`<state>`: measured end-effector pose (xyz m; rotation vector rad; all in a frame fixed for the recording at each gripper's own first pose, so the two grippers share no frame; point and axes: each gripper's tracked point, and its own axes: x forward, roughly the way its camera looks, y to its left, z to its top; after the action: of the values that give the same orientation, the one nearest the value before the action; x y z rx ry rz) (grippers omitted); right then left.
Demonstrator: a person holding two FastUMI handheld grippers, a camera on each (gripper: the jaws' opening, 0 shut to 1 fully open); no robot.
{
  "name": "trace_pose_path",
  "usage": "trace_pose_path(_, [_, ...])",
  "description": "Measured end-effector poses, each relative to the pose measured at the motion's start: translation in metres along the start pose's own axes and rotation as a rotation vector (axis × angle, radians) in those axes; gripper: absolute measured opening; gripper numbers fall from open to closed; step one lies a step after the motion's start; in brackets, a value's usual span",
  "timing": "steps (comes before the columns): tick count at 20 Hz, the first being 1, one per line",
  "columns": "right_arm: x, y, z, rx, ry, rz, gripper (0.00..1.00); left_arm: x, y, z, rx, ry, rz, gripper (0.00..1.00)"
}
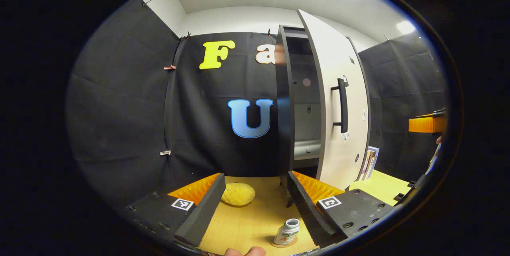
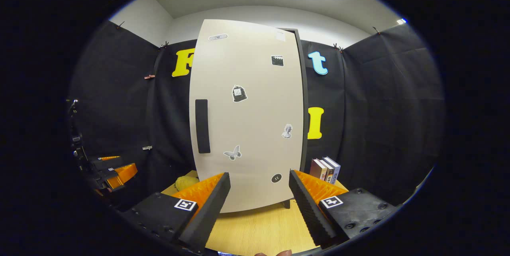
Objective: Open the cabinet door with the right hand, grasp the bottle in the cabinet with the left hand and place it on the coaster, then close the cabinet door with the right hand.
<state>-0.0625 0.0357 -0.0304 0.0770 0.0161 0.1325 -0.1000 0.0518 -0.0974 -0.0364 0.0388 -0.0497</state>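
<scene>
— On the near table (image 1: 255,224), where's the bottle (image 1: 287,232)?
— Upright on the coaster (image 1: 284,243), just inside the left gripper (image 1: 255,208), whose fingers are spread with nothing between them.
— And the cabinet (image 1: 285,104)?
— Its door (image 1: 338,104) stands ajar, handle (image 1: 342,106) outward; a yellow sponge (image 1: 238,194) lies farther back on the left.
— The right gripper (image 2: 259,204)?
— Fingers apart too, empty, facing the door's front, books (image 2: 324,170) to its right.

Left hand-held gripper (image 1: 255,204) and right hand-held gripper (image 2: 259,202) agape.
</scene>
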Motion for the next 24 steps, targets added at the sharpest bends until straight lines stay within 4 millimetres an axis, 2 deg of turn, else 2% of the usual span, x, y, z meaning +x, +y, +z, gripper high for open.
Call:
trace_pose_path(6, [0.002,0.000,-0.007,-0.031,-0.012,-0.021,0.96,0.003,-0.009,0.015,0.021,-0.024,-0.016,0.98])
trace_pose_path(13, [0.005,-0.013,-0.010,-0.049,-0.030,-0.062,0.96,0.006,-0.014,0.015,0.017,-0.015,-0.029,0.98])
trace_pose_path(24, [0.012,-0.015,-0.013,-0.074,-0.029,-0.066,0.96,0.012,-0.015,0.012,0.018,-0.003,-0.034,0.98])
